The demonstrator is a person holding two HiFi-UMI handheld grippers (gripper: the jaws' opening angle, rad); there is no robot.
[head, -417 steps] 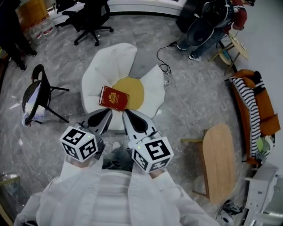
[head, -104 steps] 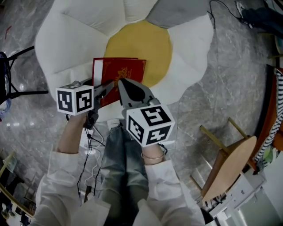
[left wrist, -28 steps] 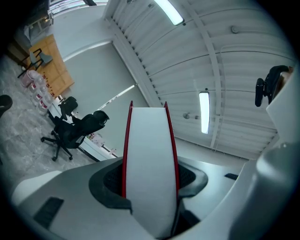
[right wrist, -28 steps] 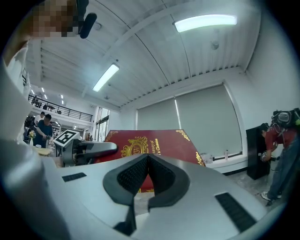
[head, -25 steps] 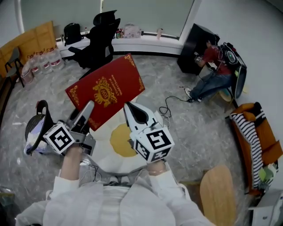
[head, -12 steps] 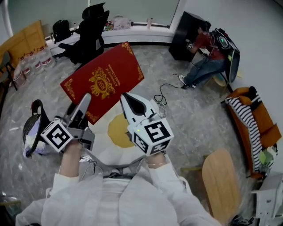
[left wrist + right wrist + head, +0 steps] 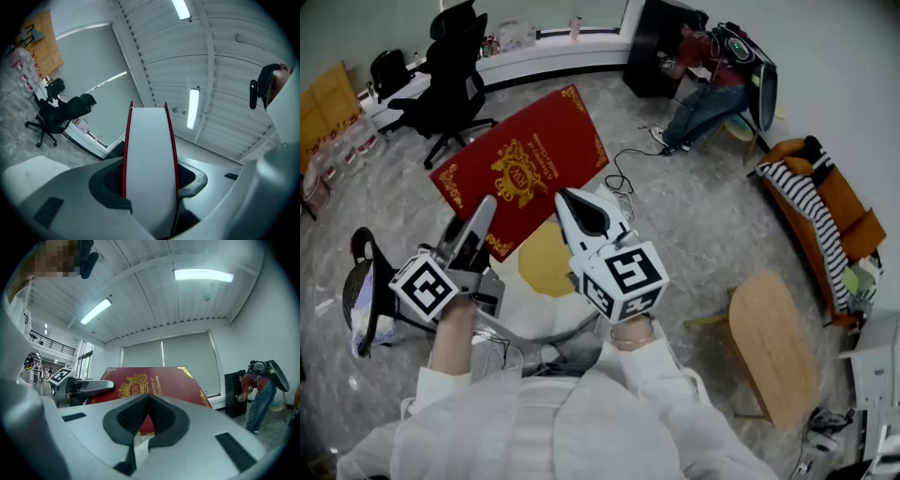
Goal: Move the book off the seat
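Note:
A red book (image 7: 525, 169) with gold print is up in the air, tilted, above the white flower-shaped seat (image 7: 525, 314) with its yellow centre (image 7: 546, 267). My left gripper (image 7: 483, 214) is shut on the book's lower edge. In the left gripper view the book's white page edge (image 7: 149, 131) stands between the jaws of the left gripper (image 7: 150, 157). My right gripper (image 7: 569, 200) hovers just right of the book with its jaws together and nothing in them. The right gripper view shows the right gripper (image 7: 147, 397), the book's cover (image 7: 154, 380) ahead and the left gripper (image 7: 101, 386) beside it.
A black office chair (image 7: 450, 56) stands at the back left and a black mesh chair (image 7: 361, 281) at the left. A seated person (image 7: 703, 56) is at the back right. An orange sofa (image 7: 820, 202) and a wooden stool (image 7: 773, 342) are at the right. A cable (image 7: 628, 178) lies on the floor.
The book stays in my left gripper's hold. Both grippers have sunk a little, and the room behind them has slid to the left in the head view.

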